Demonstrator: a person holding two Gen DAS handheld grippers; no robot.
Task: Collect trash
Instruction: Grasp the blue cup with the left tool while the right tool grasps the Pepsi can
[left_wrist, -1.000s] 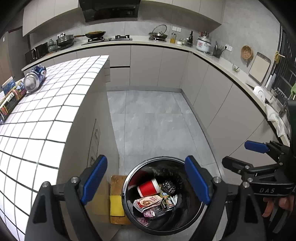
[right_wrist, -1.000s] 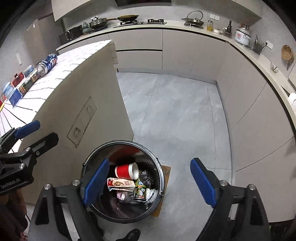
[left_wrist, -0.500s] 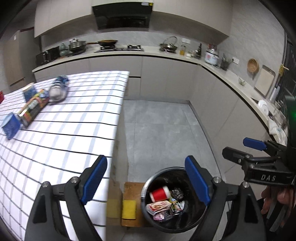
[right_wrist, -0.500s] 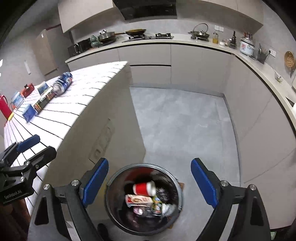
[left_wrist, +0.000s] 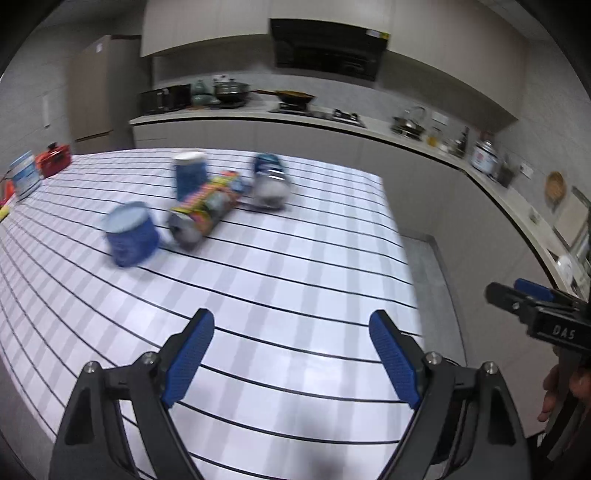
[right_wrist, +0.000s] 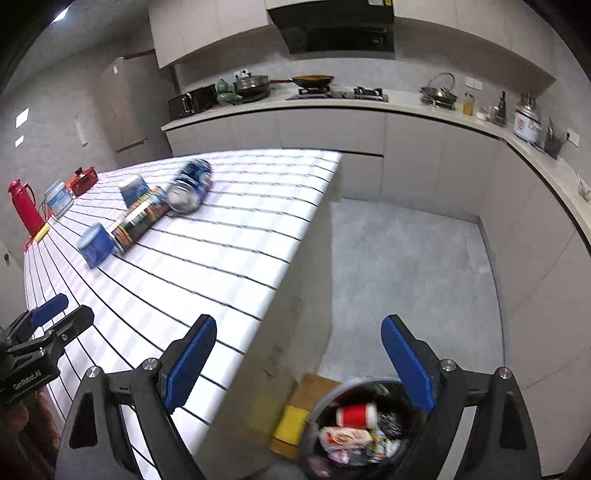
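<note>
My left gripper (left_wrist: 291, 354) hangs open and empty over the near part of the white checked table (left_wrist: 258, 295). Farther on lie a blue soda can (left_wrist: 269, 181) on its side, a colourful tube (left_wrist: 203, 206) on its side, and two blue paper cups (left_wrist: 129, 236) (left_wrist: 190, 173). My right gripper (right_wrist: 299, 362) is open and empty beyond the table's corner, above the floor. Below it stands a black trash bin (right_wrist: 325, 402) holding a red cup (right_wrist: 356, 413) and wrappers. The can (right_wrist: 190, 184), tube (right_wrist: 138, 218) and near cup (right_wrist: 96, 245) show in the right wrist view too.
A red flask (right_wrist: 24, 206), a red box (right_wrist: 83, 181) and a white-blue tub (right_wrist: 59, 197) stand at the table's far left end. A cardboard piece with a yellow sponge (right_wrist: 291, 424) lies on the floor by the bin. Kitchen counters (right_wrist: 406, 107) run along the back and right.
Both grippers rose and swung left, away from above the bin toward the table. The left wrist view now looks over the tabletop and the bin has left it; jaws stayed open.
</note>
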